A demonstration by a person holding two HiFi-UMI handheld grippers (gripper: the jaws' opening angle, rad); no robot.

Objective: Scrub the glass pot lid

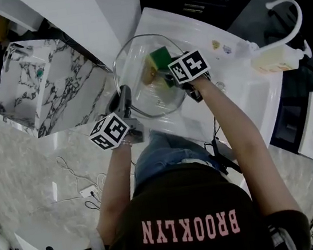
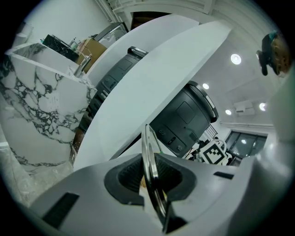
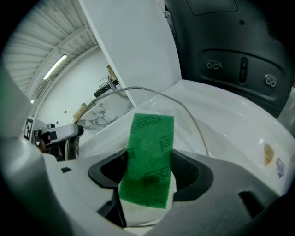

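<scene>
My left gripper [image 2: 150, 177] clamps the lid [image 1: 136, 61] edge-on, right gripper [image 3: 147, 173] the sponge [image 3: 150, 147]; hard scrubbing could lever the lid loose.

Marble block [image 1: 53, 87] close left of glass lid [image 1: 141, 97]; soap bottle [image 1: 274, 60], faucet [image 1: 284, 0] right; sink [image 1: 238, 90] between open.

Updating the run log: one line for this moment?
left gripper shut on glass lid rim | right gripper shut on sponge
</scene>
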